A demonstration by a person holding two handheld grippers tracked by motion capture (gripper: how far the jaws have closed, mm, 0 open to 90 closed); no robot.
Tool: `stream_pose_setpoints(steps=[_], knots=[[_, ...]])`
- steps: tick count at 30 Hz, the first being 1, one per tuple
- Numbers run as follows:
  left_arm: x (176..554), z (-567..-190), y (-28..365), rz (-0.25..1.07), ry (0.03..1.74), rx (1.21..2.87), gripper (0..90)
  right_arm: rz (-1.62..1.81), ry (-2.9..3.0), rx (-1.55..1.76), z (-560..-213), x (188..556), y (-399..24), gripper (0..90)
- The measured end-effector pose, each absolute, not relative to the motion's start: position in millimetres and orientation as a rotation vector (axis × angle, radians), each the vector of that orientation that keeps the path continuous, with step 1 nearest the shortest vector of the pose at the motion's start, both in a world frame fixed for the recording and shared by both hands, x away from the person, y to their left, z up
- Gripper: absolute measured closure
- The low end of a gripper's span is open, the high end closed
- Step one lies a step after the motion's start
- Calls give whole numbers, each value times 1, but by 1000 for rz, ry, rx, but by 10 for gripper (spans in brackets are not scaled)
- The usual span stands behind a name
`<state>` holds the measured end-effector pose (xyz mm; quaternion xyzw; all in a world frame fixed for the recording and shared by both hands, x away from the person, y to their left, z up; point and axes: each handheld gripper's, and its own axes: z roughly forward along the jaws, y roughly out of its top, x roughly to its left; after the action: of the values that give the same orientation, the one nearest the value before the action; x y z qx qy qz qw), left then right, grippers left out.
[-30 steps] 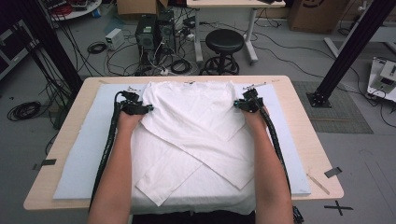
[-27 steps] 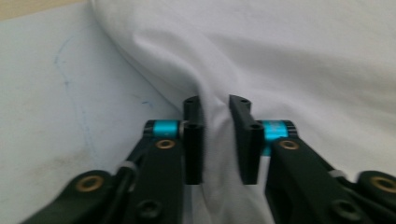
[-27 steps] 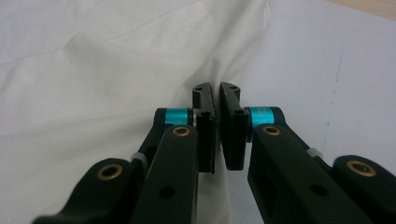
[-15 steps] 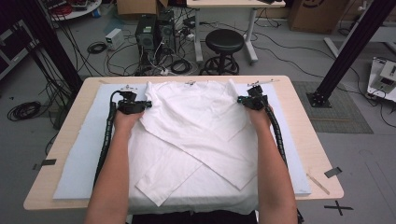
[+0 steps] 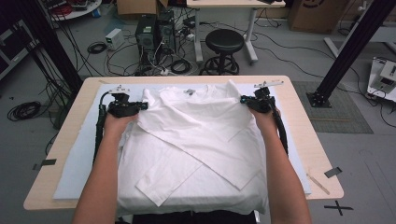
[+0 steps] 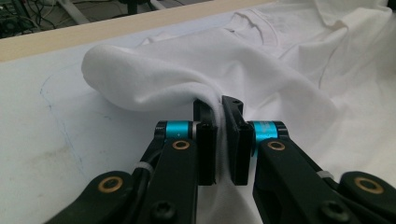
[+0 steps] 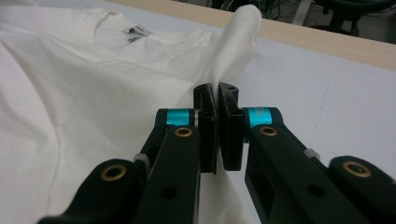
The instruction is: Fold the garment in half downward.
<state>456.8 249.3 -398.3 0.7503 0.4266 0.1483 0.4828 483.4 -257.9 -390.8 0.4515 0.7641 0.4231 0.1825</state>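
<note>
- Near edge: the shirt's [image 5: 196, 154] hem hangs just over the table's [image 5: 299, 121] near side, between the person's two forearms, with both sleeves folded across its front in a cross.
- The shirt lies on a pale mat [image 5: 79, 168] that covers most of the tabletop, collar toward the far edge.
- Left gripper [image 5: 140, 106]: jaws pressed together on the shirt's left shoulder; in the left gripper view a fold of white cloth is pinched between the pads [image 6: 208, 140] and bulges up beyond them. The jaws have just been closing onto this cloth.
- Right gripper [image 5: 243, 99]: jaws pinching the right shoulder; in the right gripper view the cloth rises in a peak beyond the pads [image 7: 231, 140], above the mat.
- Far: the collar label [image 5: 189, 91] sits between the two grippers.
- Beyond the table, a stool [image 5: 224, 44] and cables on the floor.
</note>
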Motion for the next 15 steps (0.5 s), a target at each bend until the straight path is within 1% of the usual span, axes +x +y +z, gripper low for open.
stream_pose_setpoints(steps=[2,3,8,15], knots=[[453,-397,250,357,1030,1820,840,1204,2160,1268,-390,480,-259,881],[449,-396,251,355,1021,1819,841,1227,2165,1252,-387,471,-264,881],[441,-396,252,346,993,1833,841,1248,2181,1225,-384,460,-268,881],[434,-399,252,331,971,1829,841,1251,2187,1224,-384,456,-267,881]])
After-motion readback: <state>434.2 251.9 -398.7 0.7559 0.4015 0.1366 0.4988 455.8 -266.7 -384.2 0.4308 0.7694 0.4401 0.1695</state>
